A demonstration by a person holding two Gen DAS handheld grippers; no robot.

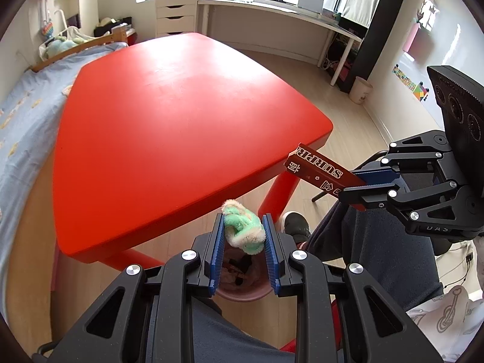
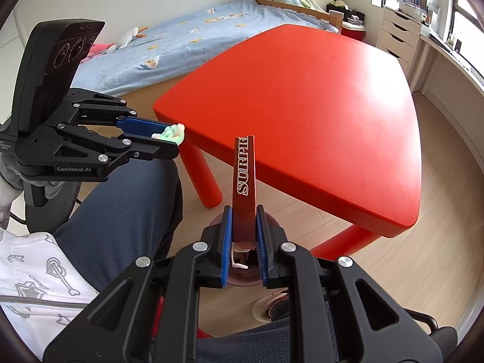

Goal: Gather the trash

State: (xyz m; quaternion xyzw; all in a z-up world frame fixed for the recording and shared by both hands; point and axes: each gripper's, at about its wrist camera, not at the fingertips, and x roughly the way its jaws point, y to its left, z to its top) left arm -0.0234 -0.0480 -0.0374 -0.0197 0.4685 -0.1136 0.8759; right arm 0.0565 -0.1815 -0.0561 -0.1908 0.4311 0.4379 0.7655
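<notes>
Left wrist view shows the left gripper with its jaws closed partway onto a crumpled green wad, pinched between the blue pads near their tips. Directly below the wad sits a round pinkish bin, only partly seen between the fingers, with dark scraps inside. The red counter fills the middle of the frame, its near right corner just beyond the wad. At the right, the right gripper holds a dark red box printed with white letters, which sticks out toward the counter's near right corner.

Right wrist view has the right gripper with its jaws closed narrowly on the lower end of the dark red box, which stands nearly upright. Beneath it the pinkish bin shows between the fingers. At the left, the left gripper carries the green wad just beside the counter's near left corner. A bed with a blue sheet lies far left.
</notes>
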